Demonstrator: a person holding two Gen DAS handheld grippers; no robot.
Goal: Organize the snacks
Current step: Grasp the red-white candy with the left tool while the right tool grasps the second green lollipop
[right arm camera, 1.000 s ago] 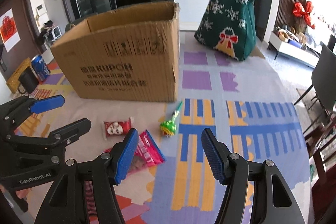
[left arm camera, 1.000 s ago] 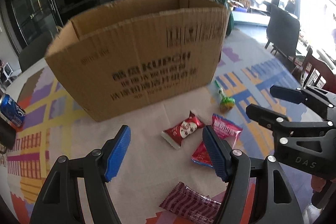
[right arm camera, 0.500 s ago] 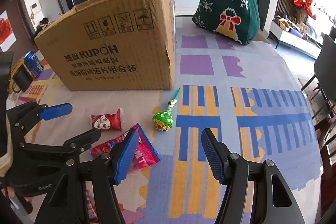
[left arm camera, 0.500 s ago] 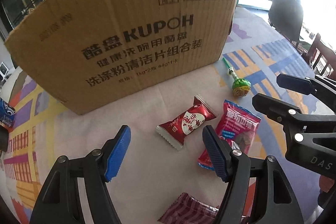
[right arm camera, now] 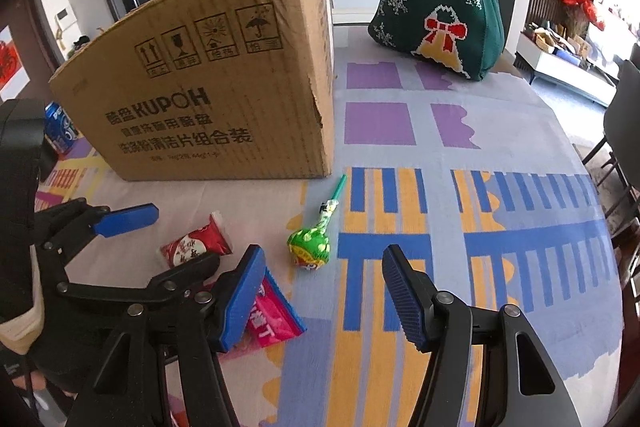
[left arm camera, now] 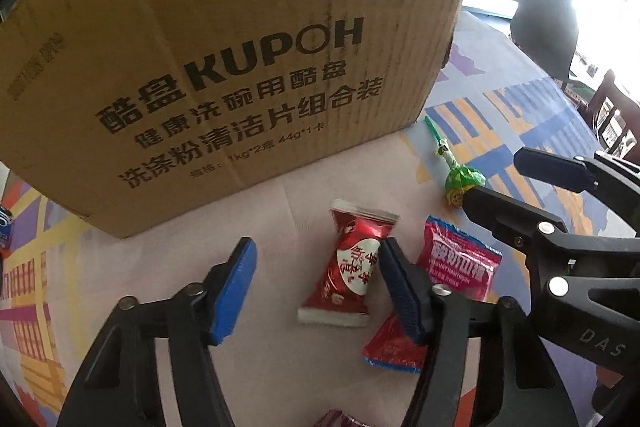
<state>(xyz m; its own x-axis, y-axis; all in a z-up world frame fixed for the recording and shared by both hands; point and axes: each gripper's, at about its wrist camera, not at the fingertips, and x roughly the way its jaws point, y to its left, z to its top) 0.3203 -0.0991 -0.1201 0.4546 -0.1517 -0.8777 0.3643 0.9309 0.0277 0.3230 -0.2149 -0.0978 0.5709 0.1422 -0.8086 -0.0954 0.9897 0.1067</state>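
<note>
Lying on tabletop [left arm camera: 132, 267]: red candy packet [left arm camera: 350, 267], long axis from the cardboard box [left arm camera: 224, 59] toward the camera.
Left gripper [left arm camera: 316, 283]: fingers closing around the packet, not pressing yet.
Right gripper [right arm camera: 324, 291]: fingers released, near green lollipop [right arm camera: 310, 247], stick toward box.

The pink snack packet [right arm camera: 272, 323] is half hidden under the right hand-held gripper's blue pad; a dark red wrapper [left arm camera: 340, 421] is cut off at the bottom edge, and the blue can [right arm camera: 60, 127] peeks out behind the cardboard box [right arm camera: 224, 99]
</note>
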